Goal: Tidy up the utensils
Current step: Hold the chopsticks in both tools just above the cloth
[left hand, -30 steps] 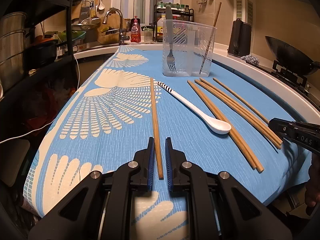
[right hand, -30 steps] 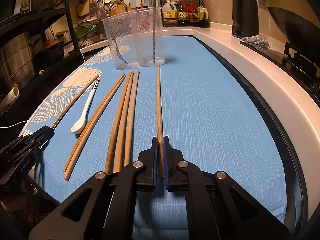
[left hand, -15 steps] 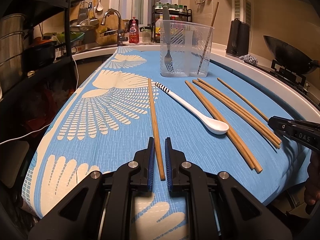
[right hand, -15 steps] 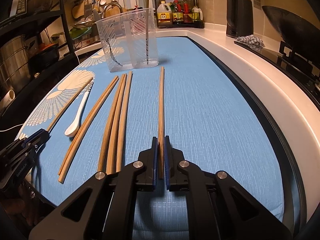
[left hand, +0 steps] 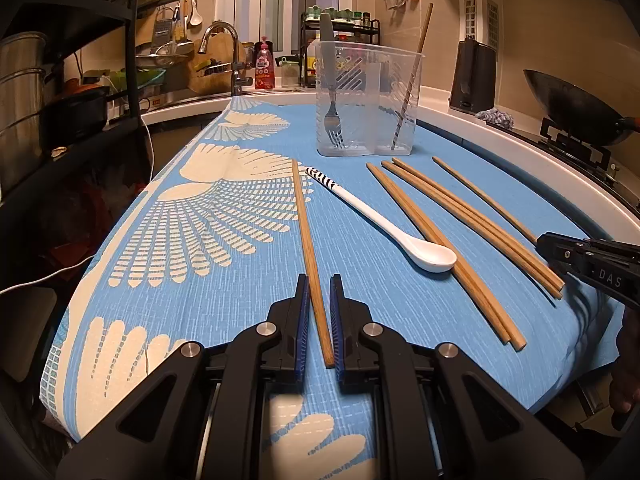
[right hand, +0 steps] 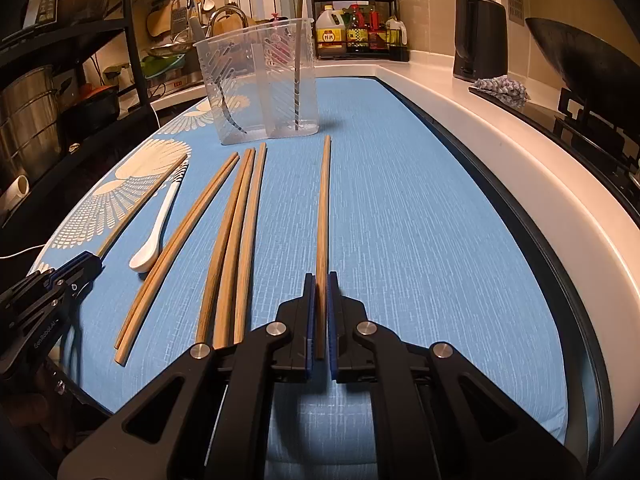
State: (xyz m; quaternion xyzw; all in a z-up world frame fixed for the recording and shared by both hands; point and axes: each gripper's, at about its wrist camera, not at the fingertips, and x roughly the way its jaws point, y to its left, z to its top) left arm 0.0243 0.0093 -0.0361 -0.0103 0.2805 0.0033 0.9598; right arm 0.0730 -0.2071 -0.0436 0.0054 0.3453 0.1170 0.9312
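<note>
A clear plastic utensil holder (left hand: 366, 100) (right hand: 264, 84) stands at the far end of the blue cloth, holding a fork (left hand: 334, 120) and one chopstick. My left gripper (left hand: 319, 280) straddles the near end of a single wooden chopstick (left hand: 306, 232); a small gap shows on each side of the stick. My right gripper (right hand: 319, 278) is shut on another single chopstick (right hand: 323, 204). A white spoon (left hand: 384, 224) (right hand: 158, 228) and several loose chopsticks (left hand: 448, 232) (right hand: 232, 240) lie between the two grippers.
The blue patterned cloth (left hand: 200, 240) covers a counter. A sink and tap (left hand: 220, 40) sit at the back left, a black shelf rack (left hand: 60, 80) at the left, a kettle (right hand: 480, 36) and wok (right hand: 580, 60) on the right.
My right gripper has lifted its chopstick slightly and swung it a little right. My left gripper has stayed around its chopstick, hardly moving.
</note>
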